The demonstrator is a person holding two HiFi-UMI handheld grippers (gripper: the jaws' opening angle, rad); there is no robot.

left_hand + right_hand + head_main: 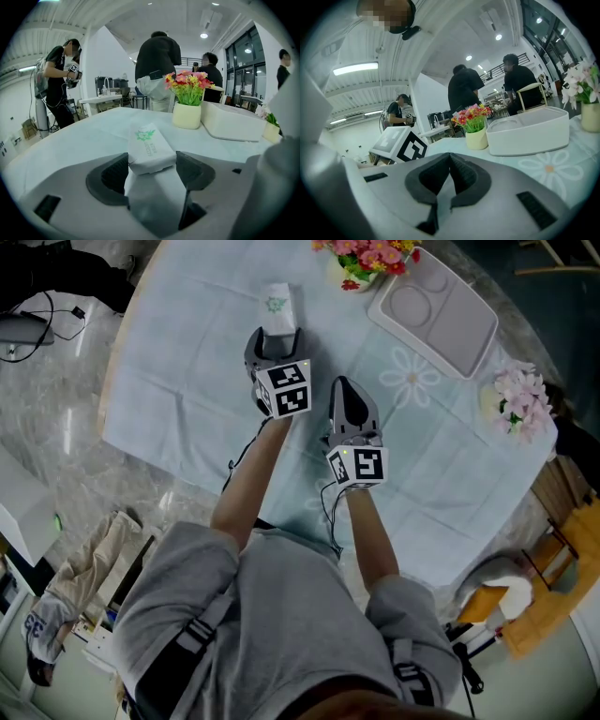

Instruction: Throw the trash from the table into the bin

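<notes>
I stand by as the person leans over a table (178, 390) spread with a pale blue cloth, a gripper in each hand. The left gripper (277, 337) is in the upper middle of the head view, pointing away from the person and down at a small white packet (277, 302) with a green mark on it. The packet lies flat on the cloth, with its near end between the jaws. In the left gripper view the jaws stand wide apart and the packet fills the gap between the dark pads (115, 176). I see no squeeze on it, and it rests on the table.

The right gripper (344, 390) is just to the right and a little lower in the frame, beside the left one but apart from it, over bare cloth. Its jaws are pressed together with nothing between them. Each gripper has its marker cube on the end nearer the wrist.

A white tray (466, 329) lies at a slant in the upper right, with a round hollow and a square one moulded into it. Just left of it, at the top edge, is a pale pot of red and pink flowers (367, 254). Pale pink blooms (517, 397) stand near the table's right edge. A daisy print (410, 379) shows on the cloth between the tray and the right gripper.

Beyond the far side of the table several people (157, 70) stand about, two with their backs turned
</notes>
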